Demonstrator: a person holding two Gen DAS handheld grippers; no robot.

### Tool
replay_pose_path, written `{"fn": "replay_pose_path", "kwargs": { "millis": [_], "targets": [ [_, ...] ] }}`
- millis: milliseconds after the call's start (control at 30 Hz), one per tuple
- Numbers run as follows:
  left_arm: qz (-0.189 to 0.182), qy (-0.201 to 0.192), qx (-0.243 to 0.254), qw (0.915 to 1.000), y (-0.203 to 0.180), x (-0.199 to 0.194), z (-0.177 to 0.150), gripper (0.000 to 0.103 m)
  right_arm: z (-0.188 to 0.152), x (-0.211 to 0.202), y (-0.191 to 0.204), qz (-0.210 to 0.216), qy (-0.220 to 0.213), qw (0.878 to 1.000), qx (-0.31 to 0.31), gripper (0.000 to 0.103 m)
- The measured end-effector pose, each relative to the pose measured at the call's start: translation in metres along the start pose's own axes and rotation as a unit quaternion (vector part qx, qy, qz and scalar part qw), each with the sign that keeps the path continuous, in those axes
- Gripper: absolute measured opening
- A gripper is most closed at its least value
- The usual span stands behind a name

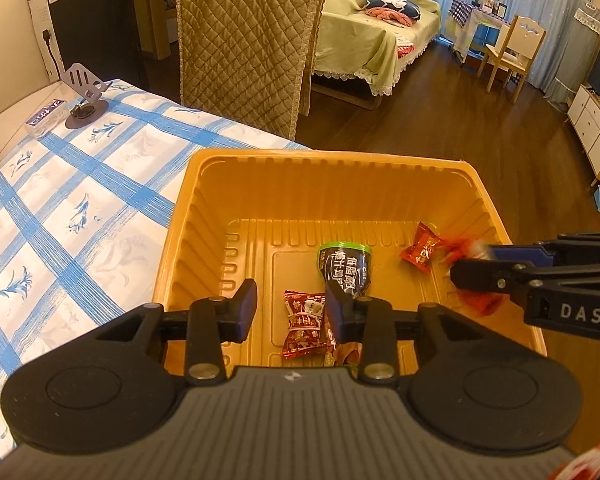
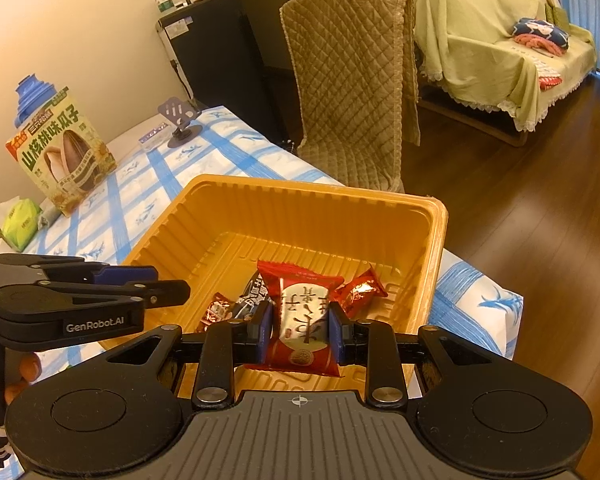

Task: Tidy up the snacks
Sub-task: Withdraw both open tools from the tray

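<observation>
The table carries an orange tray at its corner. Inside lie a dark pack and red packs. The right gripper squeezes a red snack over the tray. The left gripper has its fingers apart, holding nothing.

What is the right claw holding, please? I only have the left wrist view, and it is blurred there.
Observer: The right claw is shut on a red and white snack packet, over the orange tray.
Operator: Is any snack still outside the tray?
Observer: Yes, a sunflower seed bag stands upright on the table, at the far left.
Operator: Anything beside it?
Observer: A green packet lies next to it.
</observation>
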State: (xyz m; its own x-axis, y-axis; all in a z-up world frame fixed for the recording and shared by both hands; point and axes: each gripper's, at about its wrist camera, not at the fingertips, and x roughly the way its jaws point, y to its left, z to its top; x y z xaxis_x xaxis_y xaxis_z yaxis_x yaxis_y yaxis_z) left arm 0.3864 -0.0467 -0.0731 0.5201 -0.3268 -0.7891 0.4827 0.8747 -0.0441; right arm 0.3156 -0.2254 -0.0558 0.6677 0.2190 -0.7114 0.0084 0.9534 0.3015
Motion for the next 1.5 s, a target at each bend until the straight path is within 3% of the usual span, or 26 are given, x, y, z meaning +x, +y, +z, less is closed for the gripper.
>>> {"fn": "replay_pose_path", "kwargs": {
  "millis": [67, 133, 200, 267, 333, 667, 1033, 1500],
  "targets": [
    [-0.001, -0.001, -0.001, 1.0, 0.0, -0.002, 0.0, 0.042, 0.001, 0.001, 0.0, 0.005, -0.003, 1.0, 0.003, 0.03],
    [0.0, -0.003, -0.005, 1.0, 0.0, -0.005, -0.001, 0.056, 0.003, 0.002, -0.001, 0.004, -0.001, 1.0, 0.012, 0.03],
    [-0.001, -0.007, -0.008, 0.9999, 0.0, -0.009, -0.002, 0.057, 0.004, 0.001, -0.002, 0.005, -0.004, 1.0, 0.018, 0.035],
    [-0.002, -0.009, -0.009, 0.9999, -0.001, -0.013, -0.003, 0.062, 0.003, -0.004, -0.002, 0.0, -0.014, 1.0, 0.017, 0.061],
    [0.0, -0.012, -0.008, 0.9999, -0.002, -0.018, -0.005, 0.068, 0.004, -0.01, 0.0, -0.001, -0.03, 1.0, 0.009, 0.07],
    [0.015, -0.035, -0.024, 0.999, -0.012, -0.051, -0.013, 0.08, 0.005, -0.038, 0.004, 0.002, -0.05, 0.999, -0.01, 0.078],
    [0.026, -0.085, -0.056, 0.9945, -0.047, -0.124, -0.033, 0.088, -0.01, -0.092, -0.001, 0.03, -0.066, 0.997, -0.04, 0.079],
    [0.055, -0.106, -0.138, 0.9833, -0.084, -0.209, -0.111, 0.089, -0.064, -0.156, 0.007, 0.097, -0.037, 0.989, -0.106, 0.08]
  ]
}}
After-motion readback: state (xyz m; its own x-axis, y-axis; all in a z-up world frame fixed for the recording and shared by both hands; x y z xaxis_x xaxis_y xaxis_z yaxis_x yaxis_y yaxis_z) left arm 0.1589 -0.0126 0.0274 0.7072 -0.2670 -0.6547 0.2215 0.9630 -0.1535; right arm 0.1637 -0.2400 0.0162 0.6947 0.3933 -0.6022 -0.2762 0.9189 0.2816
